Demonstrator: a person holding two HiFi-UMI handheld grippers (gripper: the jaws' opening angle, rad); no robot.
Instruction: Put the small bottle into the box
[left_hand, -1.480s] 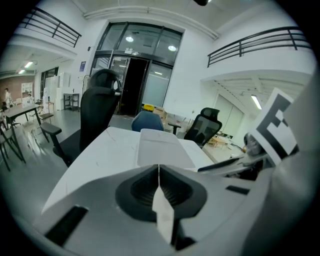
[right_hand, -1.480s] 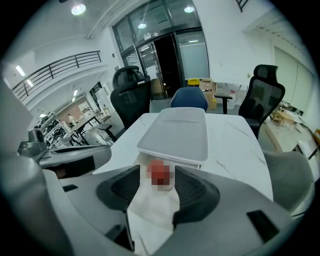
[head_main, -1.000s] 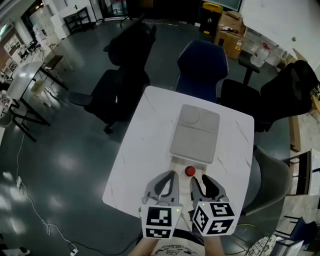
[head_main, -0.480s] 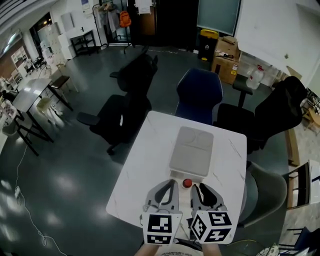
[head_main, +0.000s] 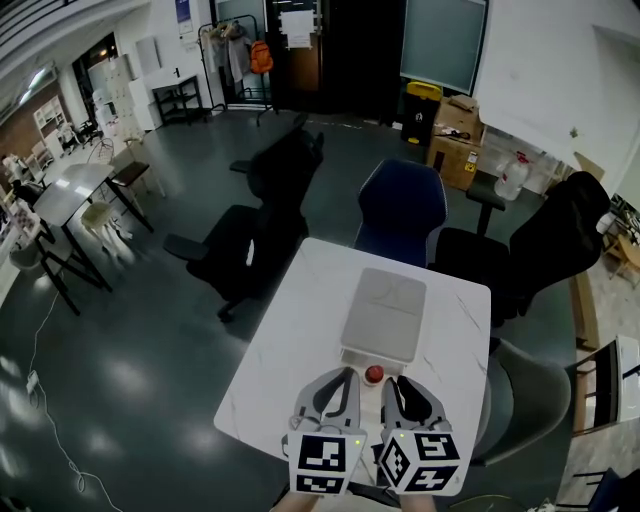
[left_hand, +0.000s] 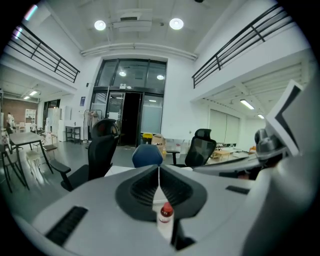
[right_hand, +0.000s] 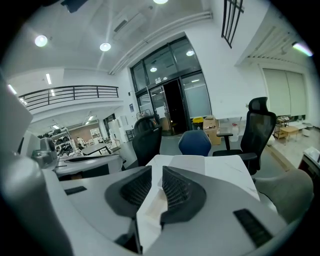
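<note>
Since a second ago the head view has tipped up, so the table sits lower in the picture and more of the hall shows. The right gripper has drawn its jaws in from a wide spread. The small bottle stands where it stood, just on the near side of the box.

Nearest, at the table's near edge, both grippers lie side by side, pointing away from the person. The left gripper has its jaws together, pads meeting in a line, with nothing clamped. The right gripper's jaws are closing. Only a slit is left between them, and through it shows bare tabletop, no object.

Just past their tips, the small bottle stands upright with its red cap on top. It is in the gap between the two grippers rather than inside either one's jaws. It also shows low in the left gripper view, under the meeting pads, where I judge it stands free.

Just beyond it lies the box, grey and flat. Its lid looks to be down, though from above I cannot be sure. Farther off, a blue chair stands at the table's far edge.

By my reading the task is barely begun — the bottle is neither gripped nor lifted, and it is still outside the box. Left to do: take hold of it, probably open the box, and set it inside.
</note>
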